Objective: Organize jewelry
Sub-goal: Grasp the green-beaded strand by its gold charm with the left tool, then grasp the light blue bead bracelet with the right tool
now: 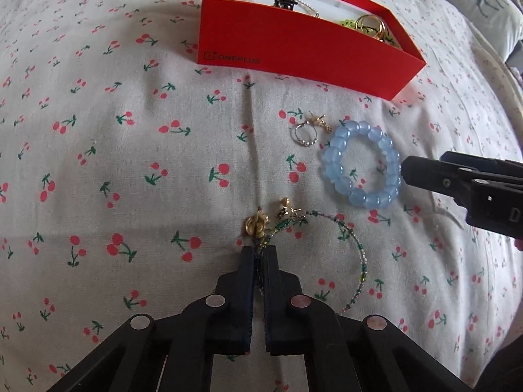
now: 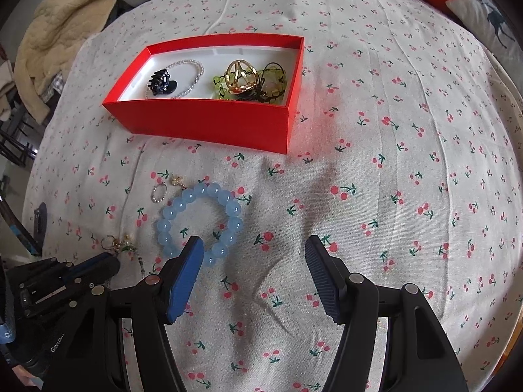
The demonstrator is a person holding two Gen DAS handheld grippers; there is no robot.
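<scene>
The green beaded necklace (image 1: 356,251) lies in a loop on the cherry-print bedcover (image 1: 130,150), near its front edge, and the left gripper (image 1: 260,254) is clenched on the strand just behind two gold charms (image 1: 256,225). Beside it lie a blue bead bracelet (image 2: 199,222), a small silver ring (image 2: 158,192) and a gold earring (image 2: 178,180). The right gripper (image 2: 253,245) hangs released over the bracelet's near side. Farther back, the red box (image 2: 202,121) holds a gold cage ring (image 2: 240,80), a dark hair claw (image 2: 161,82) and a clear bead strand (image 2: 189,65)
</scene>
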